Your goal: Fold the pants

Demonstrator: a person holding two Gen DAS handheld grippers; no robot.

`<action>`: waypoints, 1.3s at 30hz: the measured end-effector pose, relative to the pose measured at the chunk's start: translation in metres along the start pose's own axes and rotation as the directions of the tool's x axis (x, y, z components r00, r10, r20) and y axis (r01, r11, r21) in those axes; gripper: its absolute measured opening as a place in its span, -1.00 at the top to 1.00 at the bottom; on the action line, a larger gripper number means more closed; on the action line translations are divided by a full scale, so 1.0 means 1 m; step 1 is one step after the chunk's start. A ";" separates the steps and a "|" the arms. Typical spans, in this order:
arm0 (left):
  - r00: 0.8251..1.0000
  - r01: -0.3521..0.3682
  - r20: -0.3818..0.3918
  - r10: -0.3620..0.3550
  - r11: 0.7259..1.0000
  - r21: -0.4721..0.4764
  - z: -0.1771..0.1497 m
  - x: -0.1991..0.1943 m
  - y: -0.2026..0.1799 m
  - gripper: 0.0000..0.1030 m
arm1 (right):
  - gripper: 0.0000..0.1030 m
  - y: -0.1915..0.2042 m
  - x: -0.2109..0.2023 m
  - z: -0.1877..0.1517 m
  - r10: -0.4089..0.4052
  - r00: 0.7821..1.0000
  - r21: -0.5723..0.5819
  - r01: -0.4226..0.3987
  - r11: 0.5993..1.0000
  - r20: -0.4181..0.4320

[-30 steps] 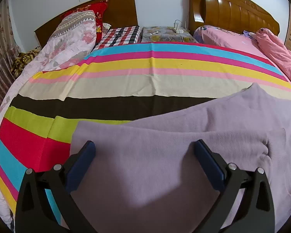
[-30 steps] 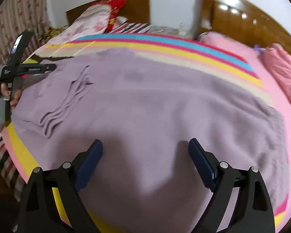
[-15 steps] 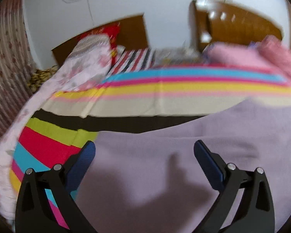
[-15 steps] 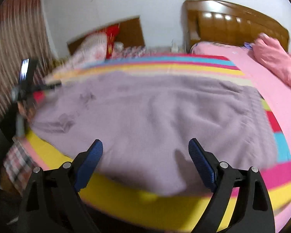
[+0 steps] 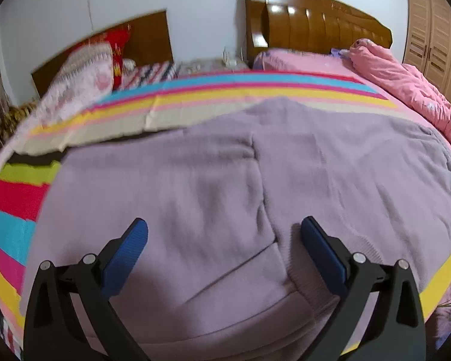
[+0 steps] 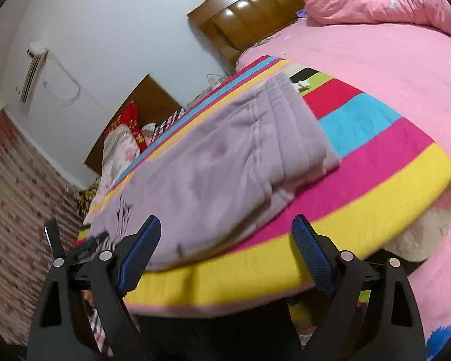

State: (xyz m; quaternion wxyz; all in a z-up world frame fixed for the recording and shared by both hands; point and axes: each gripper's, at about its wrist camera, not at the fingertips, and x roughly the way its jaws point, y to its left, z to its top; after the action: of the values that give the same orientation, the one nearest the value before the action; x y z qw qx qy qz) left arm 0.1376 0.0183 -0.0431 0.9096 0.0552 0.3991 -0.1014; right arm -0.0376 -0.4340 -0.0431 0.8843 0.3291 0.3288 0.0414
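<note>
The lilac pants (image 5: 213, 186) lie spread flat on the striped blanket (image 5: 15, 216), with a seam running down their middle. My left gripper (image 5: 224, 236) is open and empty just above the near part of the pants. In the right wrist view the pants (image 6: 225, 165) lie on the blanket (image 6: 385, 156) with the waistband end to the right. My right gripper (image 6: 225, 234) is open and empty, at the bed's near edge. The left gripper (image 6: 84, 248) shows at the lower left of that view.
A pink quilt (image 5: 406, 84) is bunched at the right on a pink sheet (image 6: 375, 57). Pillows (image 5: 84, 75) and wooden headboards (image 5: 309, 27) stand at the back. A curtain (image 6: 12, 198) hangs at the left.
My left gripper has swung right, over the middle of the pants. My right gripper has drawn back and tilted, off the pants to the bed's edge. Both stay open.
</note>
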 end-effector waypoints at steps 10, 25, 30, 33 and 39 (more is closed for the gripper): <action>0.999 0.047 -0.017 -0.048 0.998 -0.040 -0.001 0.008 0.010 -0.97 | -0.74 -0.010 0.035 0.022 0.078 0.989 0.242 -0.045 0.969 -0.129; 0.997 0.070 -0.011 -0.071 0.997 -0.045 -0.001 0.008 0.014 -0.97 | -0.53 0.000 0.056 0.026 0.069 0.981 0.262 -0.020 0.965 -0.179; 0.997 0.070 -0.014 -0.070 0.997 -0.039 -0.001 0.009 0.012 -0.97 | 0.47 0.002 0.067 0.024 -0.007 0.993 0.256 0.036 0.966 -0.115; 0.998 0.062 -0.019 -0.063 0.998 -0.026 -0.001 0.009 0.011 -0.97 | 0.55 0.001 0.059 0.016 0.059 0.998 0.284 -0.057 0.957 0.000; 0.988 0.129 0.093 -0.120 0.986 -0.101 -0.004 -0.029 0.036 -0.97 | 0.57 0.112 0.035 0.035 -0.027 0.984 -0.052 0.037 0.998 0.174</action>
State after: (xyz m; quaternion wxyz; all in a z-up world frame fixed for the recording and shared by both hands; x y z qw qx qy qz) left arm 0.1239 0.0582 -0.0242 0.9196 -0.0230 0.3667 -0.1389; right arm 0.0272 -0.3560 0.0252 0.9189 0.3015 0.2545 0.0074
